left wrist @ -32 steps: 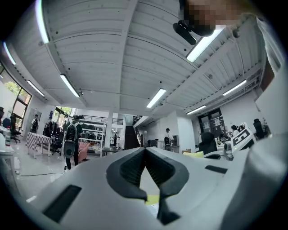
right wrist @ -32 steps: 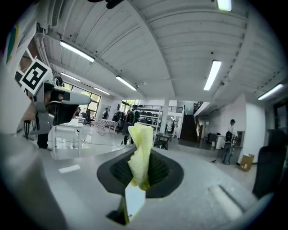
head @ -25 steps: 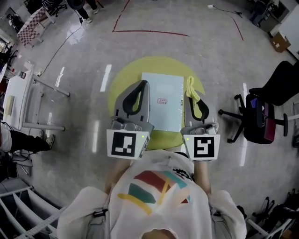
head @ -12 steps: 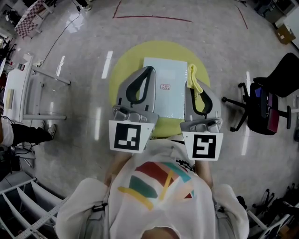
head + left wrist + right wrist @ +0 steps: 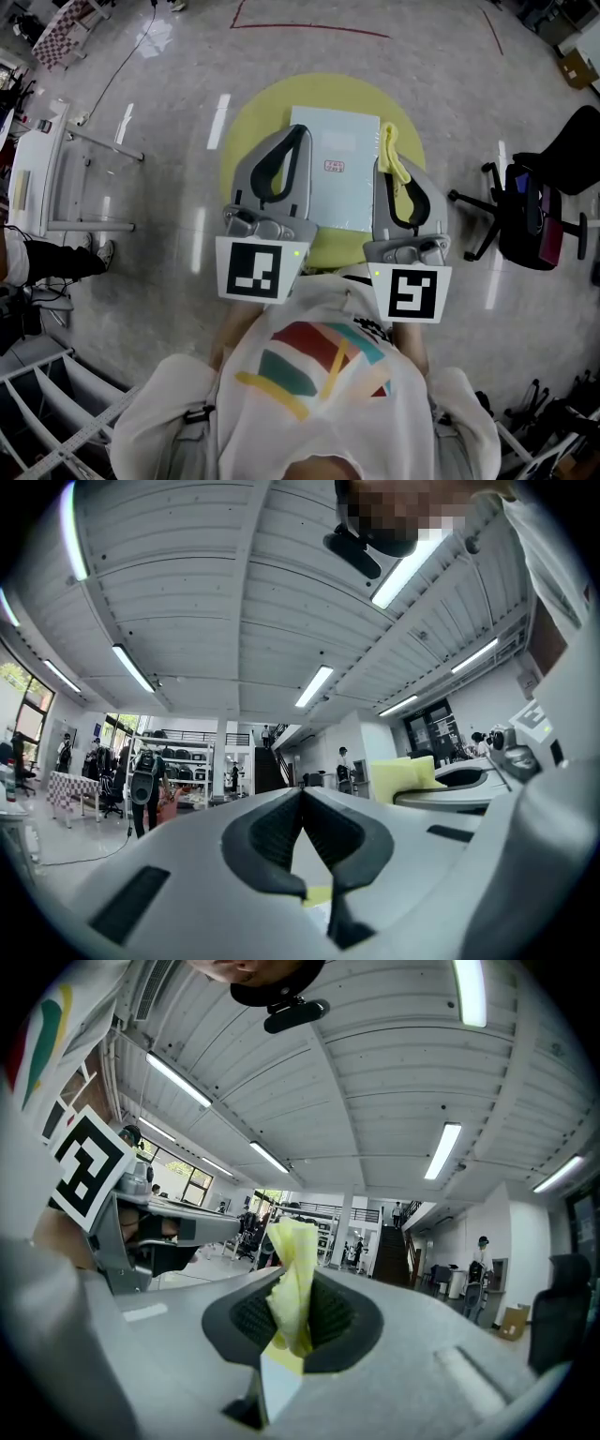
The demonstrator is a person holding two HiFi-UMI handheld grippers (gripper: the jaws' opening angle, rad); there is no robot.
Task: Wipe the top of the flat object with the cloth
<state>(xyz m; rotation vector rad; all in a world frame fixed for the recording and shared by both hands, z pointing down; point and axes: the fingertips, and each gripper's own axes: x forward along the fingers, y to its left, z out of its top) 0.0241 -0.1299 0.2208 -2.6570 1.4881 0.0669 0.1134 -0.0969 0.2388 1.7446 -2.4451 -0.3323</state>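
A pale blue flat object (image 5: 342,199) with a small red label lies on a round yellow table (image 5: 246,131). My left gripper (image 5: 300,131) hovers over its left edge, jaws shut with nothing between them; in the left gripper view the pads (image 5: 302,795) meet in a closed point. My right gripper (image 5: 384,161) is at the object's right edge, shut on a yellow cloth (image 5: 392,159). In the right gripper view the cloth (image 5: 294,1274) stands up, pinched between the pads. The cloth (image 5: 405,772) also shows at the right of the left gripper view.
A black office chair (image 5: 530,216) stands to the right of the table. A white bench frame (image 5: 52,178) is at the left. Red tape lines (image 5: 309,28) mark the floor beyond the table. People and shelving stand far off in the hall.
The head view has tilted a little, so the table sits higher in the picture. Both grippers keep their places over the flat object, and the cloth stays gripped.
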